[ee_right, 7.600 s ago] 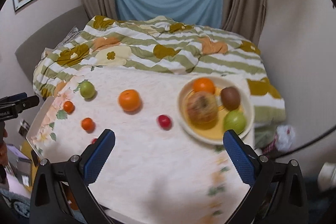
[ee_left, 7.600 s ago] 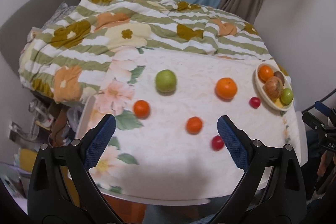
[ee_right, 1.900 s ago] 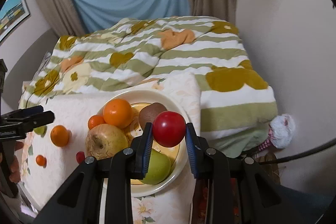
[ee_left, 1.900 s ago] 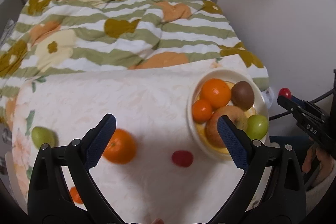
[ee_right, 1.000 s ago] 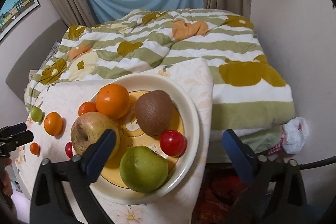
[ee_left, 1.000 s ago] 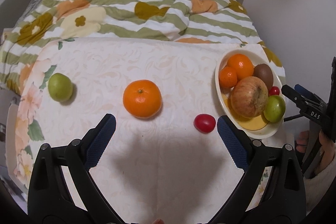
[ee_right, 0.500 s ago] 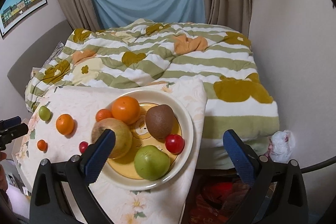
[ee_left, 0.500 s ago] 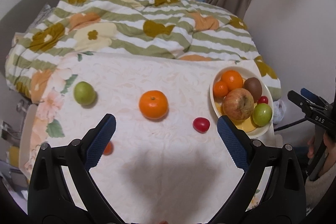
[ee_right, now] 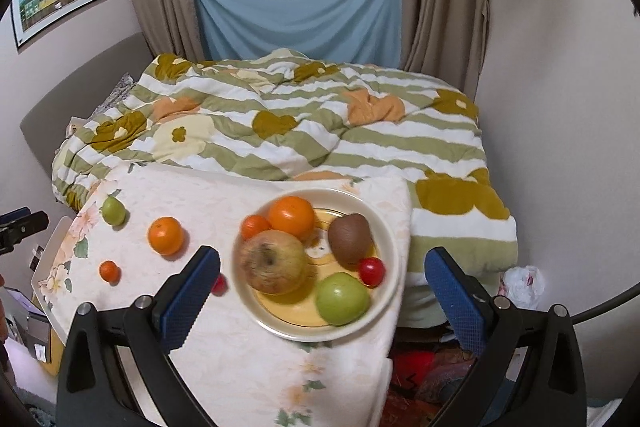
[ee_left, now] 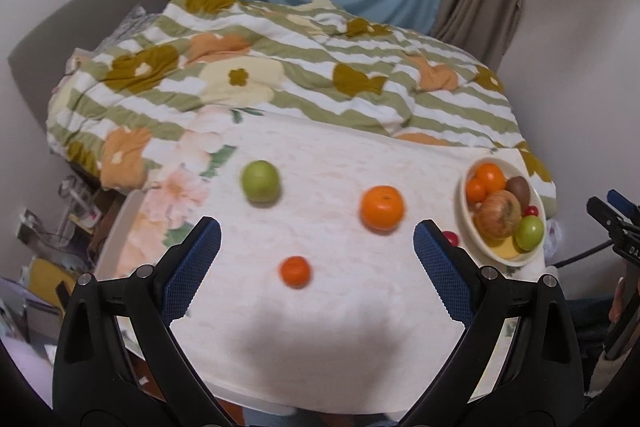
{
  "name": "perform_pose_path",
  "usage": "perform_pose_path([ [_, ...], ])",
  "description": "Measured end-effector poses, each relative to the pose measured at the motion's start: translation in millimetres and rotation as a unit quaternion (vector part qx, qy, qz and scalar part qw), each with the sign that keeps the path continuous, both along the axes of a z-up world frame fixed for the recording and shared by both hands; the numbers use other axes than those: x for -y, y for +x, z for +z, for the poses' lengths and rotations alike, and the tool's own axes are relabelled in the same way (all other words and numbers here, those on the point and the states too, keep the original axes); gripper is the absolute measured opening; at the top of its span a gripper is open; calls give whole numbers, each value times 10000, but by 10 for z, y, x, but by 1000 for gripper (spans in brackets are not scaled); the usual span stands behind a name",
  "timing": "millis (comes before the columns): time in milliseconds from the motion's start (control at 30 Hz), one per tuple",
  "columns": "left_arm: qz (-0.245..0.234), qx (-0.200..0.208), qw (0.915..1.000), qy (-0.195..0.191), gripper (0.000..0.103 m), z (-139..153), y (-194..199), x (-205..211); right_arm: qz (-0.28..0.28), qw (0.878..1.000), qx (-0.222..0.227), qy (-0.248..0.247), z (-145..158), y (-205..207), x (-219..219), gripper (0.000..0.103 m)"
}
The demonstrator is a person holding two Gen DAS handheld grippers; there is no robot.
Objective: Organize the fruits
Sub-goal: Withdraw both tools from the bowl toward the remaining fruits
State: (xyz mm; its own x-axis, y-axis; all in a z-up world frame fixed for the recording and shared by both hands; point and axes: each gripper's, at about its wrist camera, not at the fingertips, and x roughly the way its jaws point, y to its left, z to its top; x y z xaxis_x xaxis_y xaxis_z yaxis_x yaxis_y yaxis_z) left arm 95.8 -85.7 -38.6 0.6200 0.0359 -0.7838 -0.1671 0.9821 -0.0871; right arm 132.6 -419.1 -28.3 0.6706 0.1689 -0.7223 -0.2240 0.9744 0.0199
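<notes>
Bed [ee_right: 320,131] with a striped floral quilt lies behind the surface [ee_left: 320,339], which carries a pale flowered cloth. Both claws hang above that surface, left claw [ee_left: 316,263] and right claw [ee_right: 322,291], each spread wide and holding nothing. At the surface's right end sits the plate [ee_right: 390,239], holding an apple [ee_right: 274,261], a green fruit [ee_right: 342,297], an orange [ee_right: 291,217], a kiwi [ee_right: 350,237], a mandarin [ee_right: 255,225] and a red tomato [ee_right: 372,271]. Left of the plate, loose on the cloth: a second orange [ee_left: 381,207], a green one [ee_left: 259,180], a small mandarin [ee_left: 295,270], and just beside the plate a red tomato [ee_left: 451,237] partly hidden by a claw finger.
</notes>
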Motion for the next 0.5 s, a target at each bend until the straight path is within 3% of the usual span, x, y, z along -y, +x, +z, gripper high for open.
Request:
perform_pose_path([
  [167,-164,38,9998,-78,103,4,58,-388,-62,10000,57,-16,29,-79,-417,102],
  [500,-965,-112,9952,-125,103,-98,441,-1032,-613,9976,-172,255,-85,-76,-1200,102],
])
